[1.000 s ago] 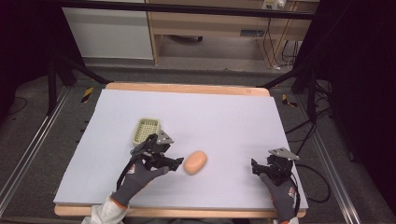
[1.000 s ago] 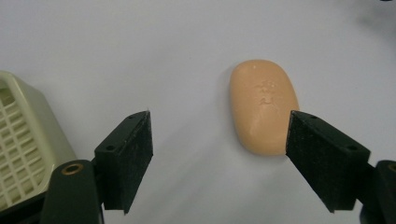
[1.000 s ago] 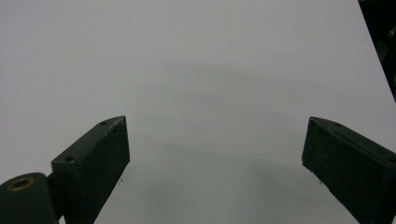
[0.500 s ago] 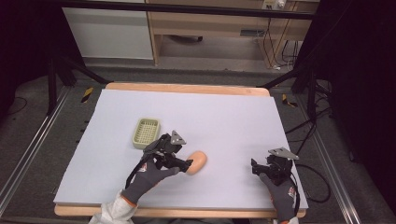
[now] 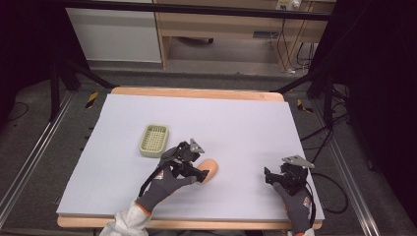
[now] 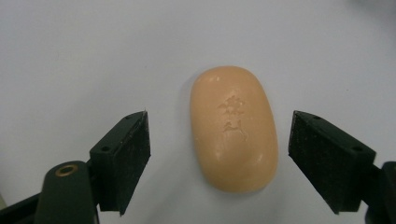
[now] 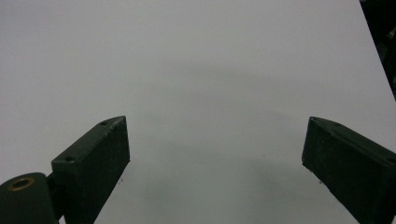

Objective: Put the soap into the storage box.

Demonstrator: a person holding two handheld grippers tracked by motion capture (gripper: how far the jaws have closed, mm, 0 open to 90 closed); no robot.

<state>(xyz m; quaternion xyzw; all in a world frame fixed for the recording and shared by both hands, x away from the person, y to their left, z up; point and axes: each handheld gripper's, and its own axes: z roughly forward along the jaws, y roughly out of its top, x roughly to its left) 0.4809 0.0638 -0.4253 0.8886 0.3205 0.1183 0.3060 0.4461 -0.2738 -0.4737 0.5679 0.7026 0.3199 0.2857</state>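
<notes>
In the high view the left claw [image 5: 199,169] covers the near left part of the soap bar [image 5: 210,169], so just its far right end shows past the black frame. The stamped mark on the soap bar [image 6: 233,126] is too soft in the left gripper view to read. There the lower edge cuts off both jaws. In the right gripper view the right claw [image 7: 215,158] has its jaws cut by the bottom edge and the right-hand one by the right edge too. In the high view the ribs inside the green tray [image 5: 154,140] are too small to count, and the sleeve [image 5: 125,223] runs off the bottom edge
</notes>
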